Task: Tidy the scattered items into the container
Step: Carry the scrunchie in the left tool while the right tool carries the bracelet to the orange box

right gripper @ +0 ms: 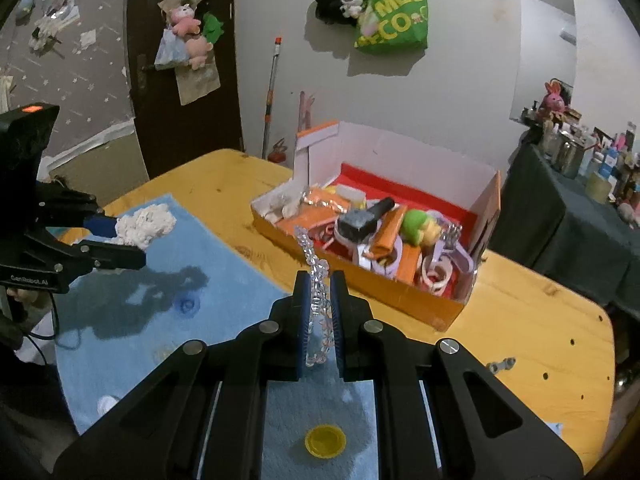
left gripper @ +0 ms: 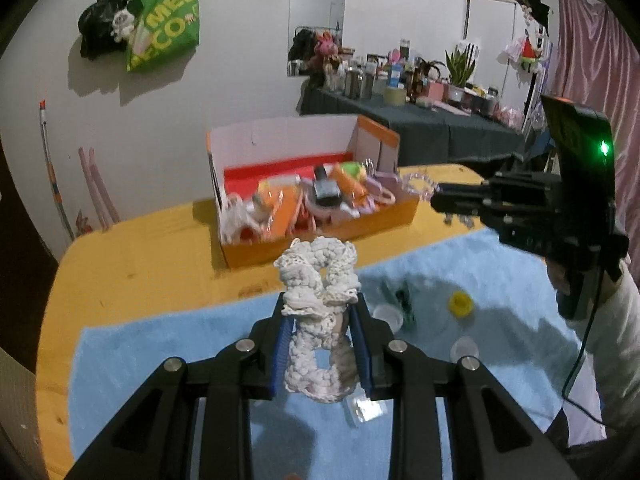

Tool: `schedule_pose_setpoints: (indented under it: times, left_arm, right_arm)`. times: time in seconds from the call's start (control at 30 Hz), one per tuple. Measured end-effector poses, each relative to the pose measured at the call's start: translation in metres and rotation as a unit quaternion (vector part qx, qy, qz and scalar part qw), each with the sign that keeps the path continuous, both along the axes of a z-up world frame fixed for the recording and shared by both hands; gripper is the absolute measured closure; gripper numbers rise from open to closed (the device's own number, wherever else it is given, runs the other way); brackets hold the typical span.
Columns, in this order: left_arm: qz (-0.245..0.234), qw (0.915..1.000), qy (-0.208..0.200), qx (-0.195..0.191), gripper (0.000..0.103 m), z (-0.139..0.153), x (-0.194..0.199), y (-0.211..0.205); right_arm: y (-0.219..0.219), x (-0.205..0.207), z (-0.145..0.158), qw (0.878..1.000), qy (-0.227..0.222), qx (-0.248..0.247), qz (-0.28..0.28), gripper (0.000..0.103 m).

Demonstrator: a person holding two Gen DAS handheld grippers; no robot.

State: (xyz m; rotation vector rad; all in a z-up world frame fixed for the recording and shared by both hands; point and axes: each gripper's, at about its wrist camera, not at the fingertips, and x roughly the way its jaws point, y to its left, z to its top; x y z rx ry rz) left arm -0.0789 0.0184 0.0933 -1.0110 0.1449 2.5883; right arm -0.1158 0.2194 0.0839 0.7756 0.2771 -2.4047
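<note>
While your left gripper (left gripper: 320,316) clamps a white crocheted scrunchie (left gripper: 316,280) above the blue towel (left gripper: 160,344), your right gripper (right gripper: 320,300) pinches a clear beaded bracelet (right gripper: 316,276) that sticks up between its blue pads. Both held items hang short of the orange box (right gripper: 400,296), which sits on the yellow table (right gripper: 540,320) already crowded with items. A yellow cap (right gripper: 325,441) lies on the towel beneath your right gripper.

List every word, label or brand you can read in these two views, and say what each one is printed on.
"MECO" over "ECO": white letters on the green bag hanging on the wall, partly cut off by folds.
"GenRobot.AI": small white print on the body of the left gripper.
Photos and papers on the wall, bottle labels on the far table, packets in the orange box: too small or blurred to read.
</note>
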Motion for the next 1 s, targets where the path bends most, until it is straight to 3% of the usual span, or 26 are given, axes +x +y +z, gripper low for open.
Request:
schedule_pose_setpoints:
  times: [0.23,0.53,1.0]
  left_arm:
    - [0.005,0.9997,0.020,-0.009,0.073,0.031,-0.018,0.004]
    - [0.021,0.9997,0.016,0.002,0.073,0.043,-0.062,0.007]
    - [0.032,0.9993,-0.016,0.012,0.073,0.027,-0.135,0.018]
  right_arm:
    - [-0.013,-0.013,0.020,1.000,0.005,-0.004,-0.024,0.093]
    - [-0.023,-0.042,0.032,0.998,-0.012,-0.021,-0.061,0.093]
    - [-0.035,-0.096,0.024,0.991,-0.051,-0.038,-0.114,0.093]
